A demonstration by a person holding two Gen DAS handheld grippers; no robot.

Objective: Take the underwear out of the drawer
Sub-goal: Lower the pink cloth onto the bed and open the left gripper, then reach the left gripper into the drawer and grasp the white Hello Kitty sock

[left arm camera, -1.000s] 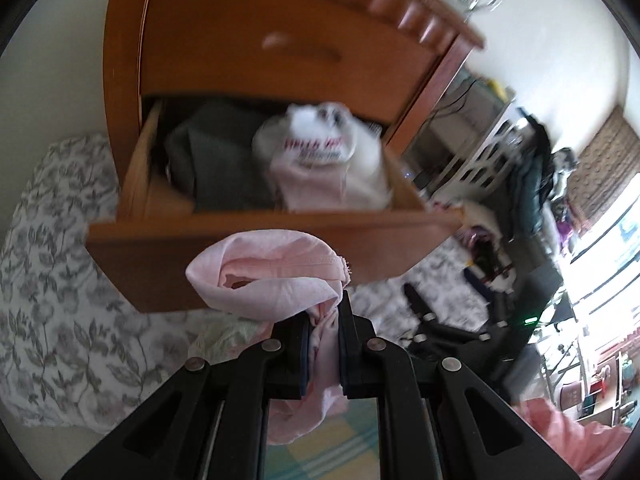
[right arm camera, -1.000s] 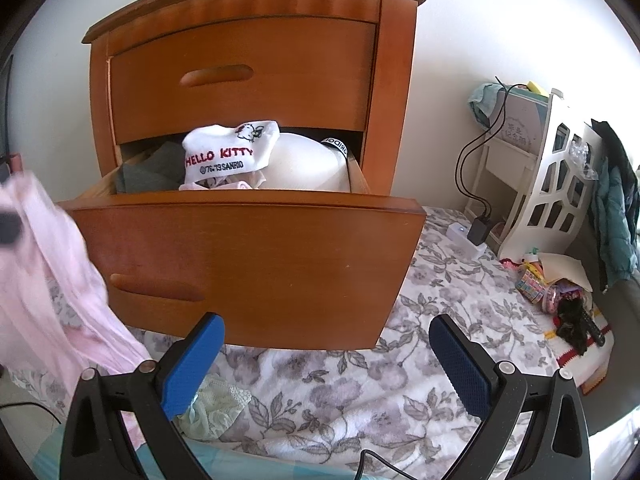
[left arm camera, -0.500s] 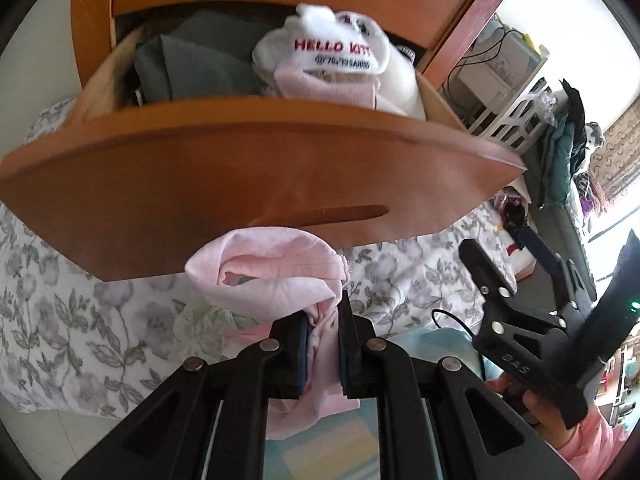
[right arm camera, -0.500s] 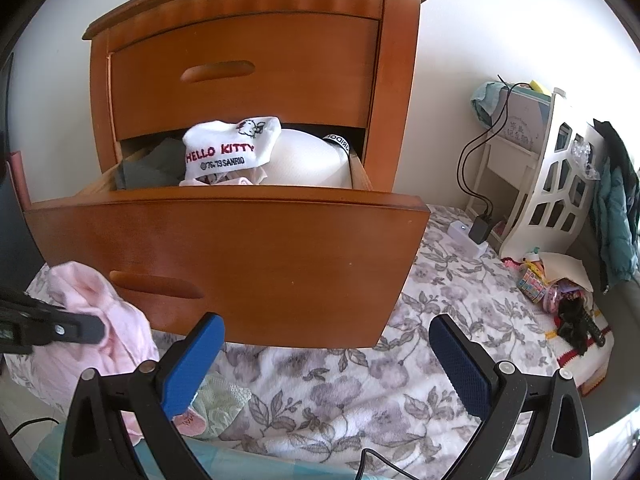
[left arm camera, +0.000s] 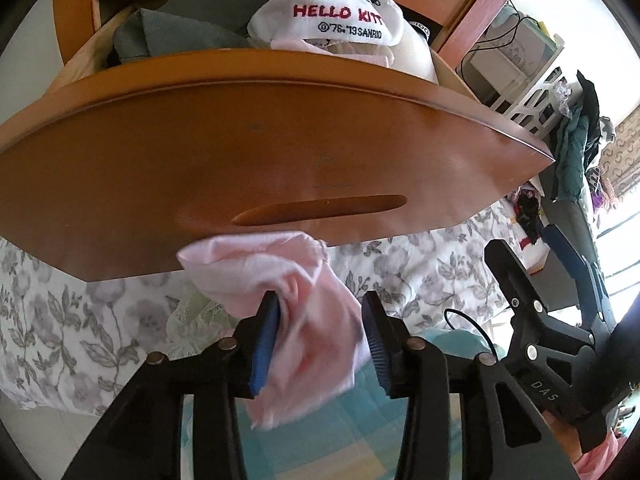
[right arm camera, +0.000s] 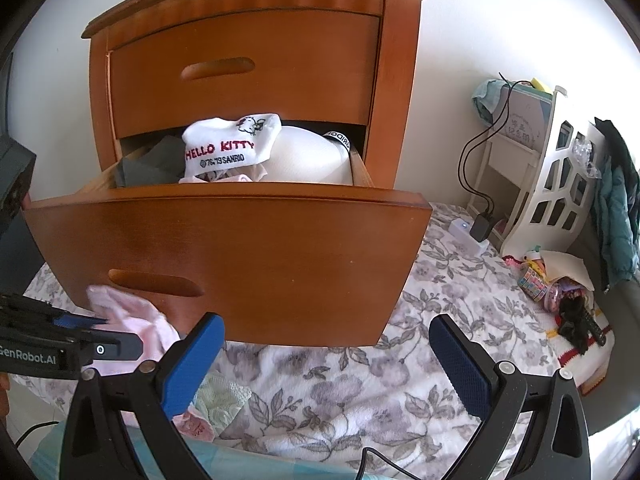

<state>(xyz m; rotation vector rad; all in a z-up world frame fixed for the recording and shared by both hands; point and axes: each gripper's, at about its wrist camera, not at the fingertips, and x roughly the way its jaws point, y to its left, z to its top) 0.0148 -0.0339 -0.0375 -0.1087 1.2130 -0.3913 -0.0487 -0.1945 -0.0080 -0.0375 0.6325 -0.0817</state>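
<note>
Left gripper (left arm camera: 320,340) opening around pink underwear (left arm camera: 296,300), below the open drawer (left arm camera: 260,160).

Floral blanket (right arm camera: 448,320) carries nightstand (right arm camera: 248,60), lace garment (right arm camera: 218,398), charger (right arm camera: 478,228).

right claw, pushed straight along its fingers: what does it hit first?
Probably the floral bedspread just below the open drawer front. The right claw stands open and empty and angles downward, so the drawer's lower edge could come first; depth is unclear.
</note>
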